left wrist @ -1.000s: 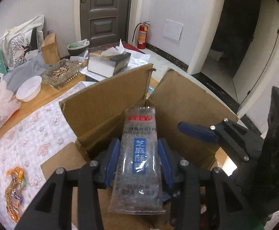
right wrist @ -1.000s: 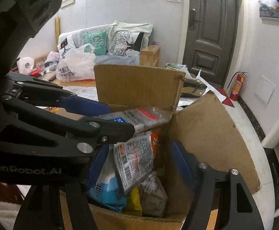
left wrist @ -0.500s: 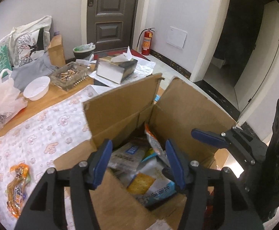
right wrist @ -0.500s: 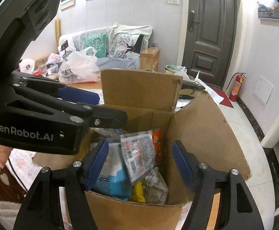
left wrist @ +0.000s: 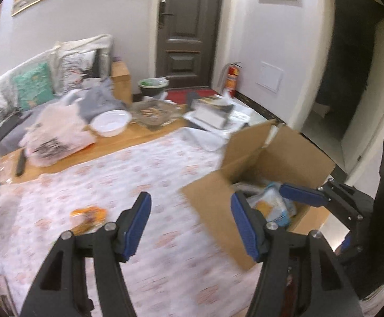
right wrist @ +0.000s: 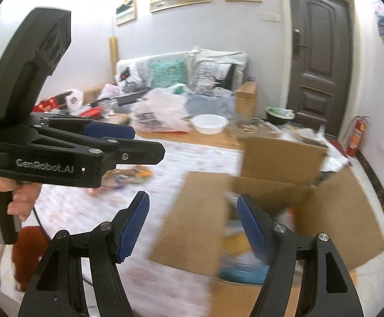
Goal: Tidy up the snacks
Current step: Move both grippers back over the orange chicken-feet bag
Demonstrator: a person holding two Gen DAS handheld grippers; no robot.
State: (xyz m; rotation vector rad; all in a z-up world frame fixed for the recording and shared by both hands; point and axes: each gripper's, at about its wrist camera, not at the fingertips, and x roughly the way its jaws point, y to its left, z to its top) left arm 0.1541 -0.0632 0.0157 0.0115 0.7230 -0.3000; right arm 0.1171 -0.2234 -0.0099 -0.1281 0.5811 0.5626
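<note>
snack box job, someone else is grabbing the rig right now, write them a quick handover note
Left gripper: open, nothing between the fingers; its jaws have just been opening.
Right gripper: open, empty.
Cardboard box: at the right end of the patterned table cover, flaps up, several snack packets already inside.
Done: those packets are boxed.
Left: an orange snack packet lies loose on the cover, ahead of the left gripper. Likely pick it up next and drop it in the box.
</note>
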